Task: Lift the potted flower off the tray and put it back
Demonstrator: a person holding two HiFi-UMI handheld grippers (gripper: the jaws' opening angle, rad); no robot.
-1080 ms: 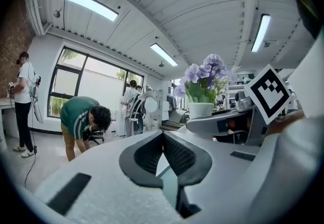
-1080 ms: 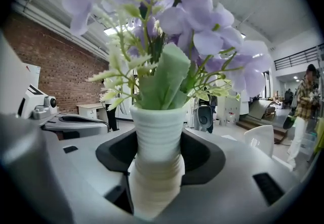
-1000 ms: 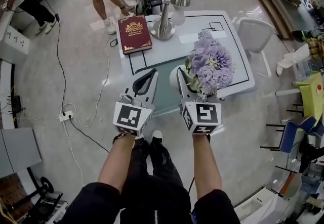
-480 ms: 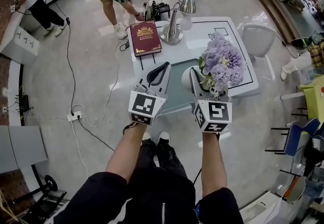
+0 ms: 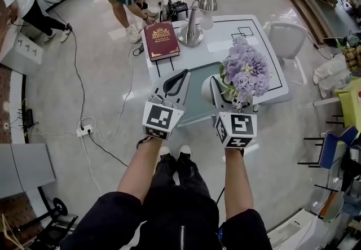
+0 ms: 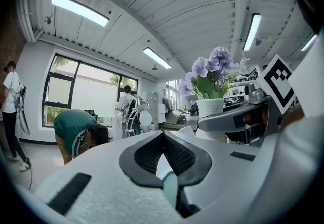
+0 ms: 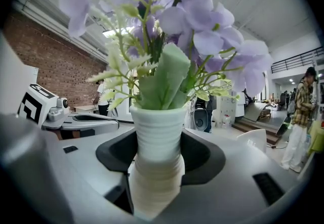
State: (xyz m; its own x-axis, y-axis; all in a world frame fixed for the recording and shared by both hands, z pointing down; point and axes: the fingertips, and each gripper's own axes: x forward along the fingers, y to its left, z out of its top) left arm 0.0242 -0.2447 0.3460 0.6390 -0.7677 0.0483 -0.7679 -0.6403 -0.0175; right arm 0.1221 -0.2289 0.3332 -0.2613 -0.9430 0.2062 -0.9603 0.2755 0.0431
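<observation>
While the right gripper [image 7: 158, 158] is pinching the pot [image 7: 157, 122] by its ribbed waist, holding it right of frame centre, apparently just above the tray [image 5: 194, 97], the left gripper [image 6: 163, 136] is idling with jaws pressed together; lifting step likely; next, lowering it upright onto the tray

The floor [image 5: 98, 77] is of pale grey, glossy tiles, and a white power strip [image 5: 84, 129] with black and white cables lies on it. A white table [image 5: 268, 54] with thin black lines on its top stands in the middle. A white chair [image 5: 286, 37] stands just beside its right edge, and a blue chair [image 5: 331, 152] stands well apart at the right. One wall is of red-brown brick [image 7: 45, 61]. Another wall [image 6: 38, 66] is white and has large windows [image 6: 76, 94] with dark frames. The white ribbed ceiling [image 6: 177, 5] carries long light strips [image 6: 80, 9], all lit.
</observation>
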